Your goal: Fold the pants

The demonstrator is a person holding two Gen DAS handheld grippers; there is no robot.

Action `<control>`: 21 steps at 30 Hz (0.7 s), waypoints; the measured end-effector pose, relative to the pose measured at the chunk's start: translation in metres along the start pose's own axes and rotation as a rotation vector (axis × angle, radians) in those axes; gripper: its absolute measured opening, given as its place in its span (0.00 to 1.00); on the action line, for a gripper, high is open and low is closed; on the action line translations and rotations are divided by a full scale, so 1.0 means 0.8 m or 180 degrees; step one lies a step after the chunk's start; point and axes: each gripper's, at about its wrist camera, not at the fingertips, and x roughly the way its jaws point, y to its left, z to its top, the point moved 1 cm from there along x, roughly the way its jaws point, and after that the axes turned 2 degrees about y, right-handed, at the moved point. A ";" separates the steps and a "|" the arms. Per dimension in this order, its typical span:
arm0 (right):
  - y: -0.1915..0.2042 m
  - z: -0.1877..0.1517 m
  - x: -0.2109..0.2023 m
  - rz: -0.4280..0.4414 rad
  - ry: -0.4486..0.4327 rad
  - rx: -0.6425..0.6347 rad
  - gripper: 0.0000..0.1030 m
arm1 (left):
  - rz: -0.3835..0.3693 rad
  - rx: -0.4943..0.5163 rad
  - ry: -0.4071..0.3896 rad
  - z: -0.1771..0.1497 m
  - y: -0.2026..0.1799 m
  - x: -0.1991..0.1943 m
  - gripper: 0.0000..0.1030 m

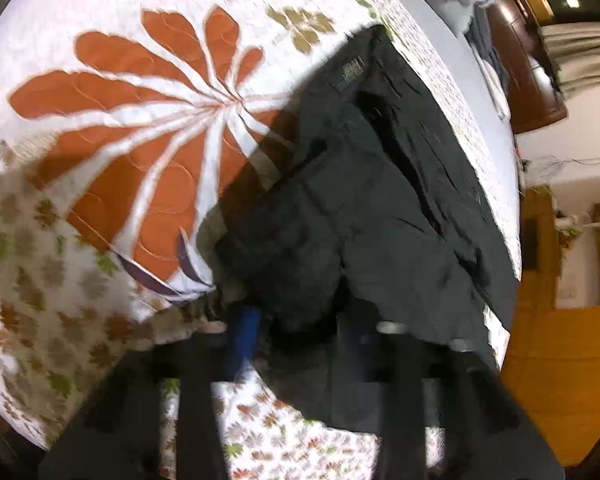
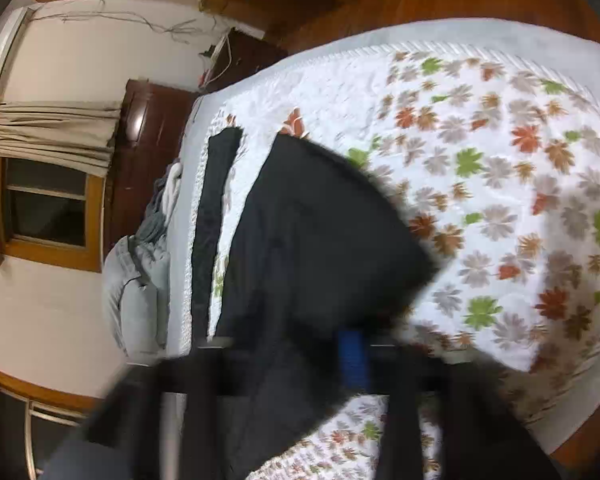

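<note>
Two views show the dark pants (image 1: 364,184) lying on the floral quilt (image 1: 112,120) of a bed. Through the left wrist camera I see my left gripper (image 1: 300,332) low in frame, its blue-padded finger (image 1: 242,336) against a bunched edge of the cloth; the jaws appear pinched on the pants, though blur softens the contact. Through the right wrist camera, my right gripper (image 2: 292,364) meets the pants (image 2: 300,240) at their near edge, the blue finger (image 2: 354,360) beside the fabric, which runs between the jaws; motion blur is heavy here too. Beside the pants, nearer the bed's edge, lies a narrow dark strip (image 2: 212,216). Beyond it stand grey bedding (image 2: 140,280) and a window (image 2: 48,208).
</note>
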 end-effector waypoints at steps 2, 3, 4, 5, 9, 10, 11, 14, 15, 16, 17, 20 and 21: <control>0.000 -0.007 -0.004 -0.0068 0.0000 -0.0078 0.13 | 0.0002 -0.0003 0.0042 -0.002 0.000 -0.007 0.23; 0.003 -0.010 -0.008 -0.0096 -0.0011 -0.0145 0.12 | -0.0018 -0.0033 0.0051 -0.002 0.001 -0.012 0.21; 0.007 -0.014 -0.013 -0.0101 -0.0019 -0.0181 0.11 | -0.0033 -0.0053 0.0059 -0.001 0.000 -0.018 0.21; 0.012 -0.017 -0.018 -0.0100 -0.0022 -0.0211 0.11 | -0.0044 -0.0061 0.0069 -0.001 -0.001 -0.027 0.20; 0.035 -0.030 -0.032 -0.0117 0.0036 -0.0382 0.11 | -0.0002 -0.0091 0.0135 -0.003 0.000 -0.049 0.20; 0.039 -0.036 -0.035 -0.0123 0.0062 -0.0408 0.11 | -0.0002 -0.0114 0.0154 -0.005 0.004 -0.057 0.20; 0.042 -0.041 -0.037 -0.0128 0.0093 -0.0425 0.11 | -0.0003 -0.0130 0.0156 -0.006 0.007 -0.062 0.20; 0.041 -0.059 -0.034 -0.0232 0.0191 -0.0496 0.11 | -0.0003 -0.0229 0.0168 -0.016 0.033 -0.077 0.20; 0.037 -0.065 -0.030 -0.0275 0.0236 -0.0520 0.11 | 0.0008 -0.0267 0.0177 -0.019 0.046 -0.078 0.20; 0.033 -0.072 -0.024 -0.0341 0.0276 -0.0533 0.11 | 0.0025 -0.0297 0.0180 -0.022 0.054 -0.075 0.20; 0.026 -0.076 -0.013 -0.0461 0.0320 -0.0553 0.11 | 0.0035 -0.0332 0.0192 -0.026 0.067 -0.071 0.21; 0.007 -0.078 0.008 -0.0650 0.0450 -0.0578 0.19 | -0.0051 -0.0329 0.0204 -0.028 0.081 -0.058 0.32; 0.009 -0.076 0.009 -0.0651 0.0500 -0.0588 0.21 | -0.0130 -0.0321 0.0225 -0.029 0.084 -0.059 0.34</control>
